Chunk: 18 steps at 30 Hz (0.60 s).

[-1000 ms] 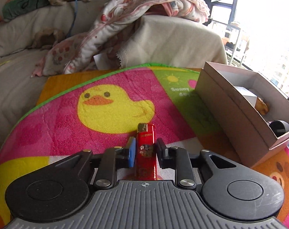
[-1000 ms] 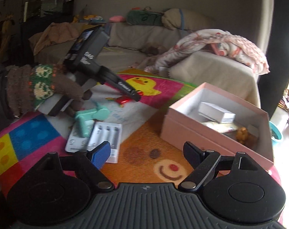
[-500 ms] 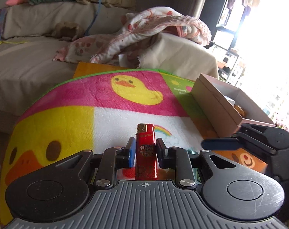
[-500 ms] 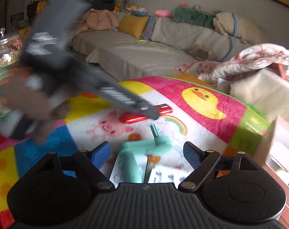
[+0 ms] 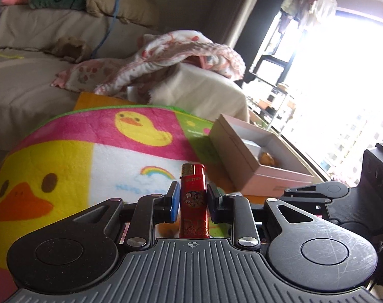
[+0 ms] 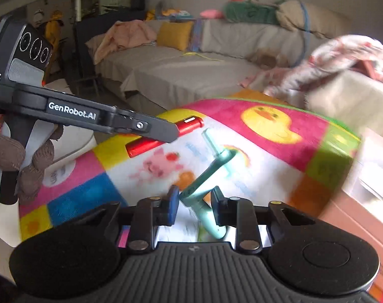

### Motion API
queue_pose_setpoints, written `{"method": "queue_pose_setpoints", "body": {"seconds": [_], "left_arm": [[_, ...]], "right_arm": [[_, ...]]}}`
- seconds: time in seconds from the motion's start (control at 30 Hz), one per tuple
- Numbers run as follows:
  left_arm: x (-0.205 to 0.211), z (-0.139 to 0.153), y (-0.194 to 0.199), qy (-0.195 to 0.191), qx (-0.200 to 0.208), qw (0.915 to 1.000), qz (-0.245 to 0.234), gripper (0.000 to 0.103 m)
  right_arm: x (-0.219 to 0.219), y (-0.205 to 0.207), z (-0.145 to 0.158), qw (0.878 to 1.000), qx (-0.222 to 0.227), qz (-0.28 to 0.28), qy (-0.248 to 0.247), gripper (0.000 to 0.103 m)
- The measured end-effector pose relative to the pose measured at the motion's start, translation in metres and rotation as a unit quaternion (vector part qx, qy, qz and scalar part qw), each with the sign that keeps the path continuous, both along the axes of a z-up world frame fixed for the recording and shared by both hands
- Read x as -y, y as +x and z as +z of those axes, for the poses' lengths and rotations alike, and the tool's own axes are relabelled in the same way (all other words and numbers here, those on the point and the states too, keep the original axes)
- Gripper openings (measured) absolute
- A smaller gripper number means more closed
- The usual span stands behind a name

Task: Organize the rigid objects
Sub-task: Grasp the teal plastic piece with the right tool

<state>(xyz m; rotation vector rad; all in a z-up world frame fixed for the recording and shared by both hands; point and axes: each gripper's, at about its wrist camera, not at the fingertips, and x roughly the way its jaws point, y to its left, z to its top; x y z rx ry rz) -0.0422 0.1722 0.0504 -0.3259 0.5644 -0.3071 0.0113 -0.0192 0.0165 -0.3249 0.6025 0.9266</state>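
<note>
Sofa (image 6: 181,73) at 12 o'clock beyond cartoon blanket (image 5: 72,156). Pink box (image 5: 244,161) at 2 o'clock of left gripper (image 5: 191,199), clamped on upright red lighter (image 5: 193,202). Right gripper (image 6: 194,207) jaws just closed, pinching teal tool (image 6: 209,179) between pads.

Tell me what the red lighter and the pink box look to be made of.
Red lighter: likely glossy printed plastic body, judging by its sheen, with a gold metal-looking top. Pink box: seemingly matte cardboard, with thin straight walls, crisp edges and a white inside.
</note>
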Motion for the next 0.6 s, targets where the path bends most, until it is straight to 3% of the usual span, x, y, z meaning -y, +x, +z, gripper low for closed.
{"method": "queue_pose_setpoints", "body": {"seconds": [0.13, 0.37, 0.43, 0.5, 0.6], "left_arm": [[0.033, -0.001, -0.007, 0.017, -0.007, 0.9986, -0.049, 0.026], [0.065, -0.009, -0.018, 0.008, -0.026, 0.9967, -0.076, 0.026], [0.064, -0.007, -0.02, 0.004, -0.024, 0.9975, -0.066, 0.026], [0.053, -0.001, -0.02, -0.003, -0.016, 0.9992, -0.036, 0.026], [0.04, 0.006, -0.023, 0.01, -0.01, 0.9999, 0.007, 0.026]], "right_arm": [[0.049, -0.015, 0.003, 0.999, 0.004, -0.037, -0.006, 0.021], [0.113, -0.032, -0.003, 0.992, 0.016, -0.118, -0.034, 0.018], [0.119, -0.035, -0.003, 0.992, 0.022, -0.124, -0.025, 0.024], [0.116, -0.04, -0.002, 0.994, 0.027, -0.11, -0.009, 0.037], [0.098, -0.043, -0.001, 0.996, 0.036, -0.084, 0.005, 0.051]]}}
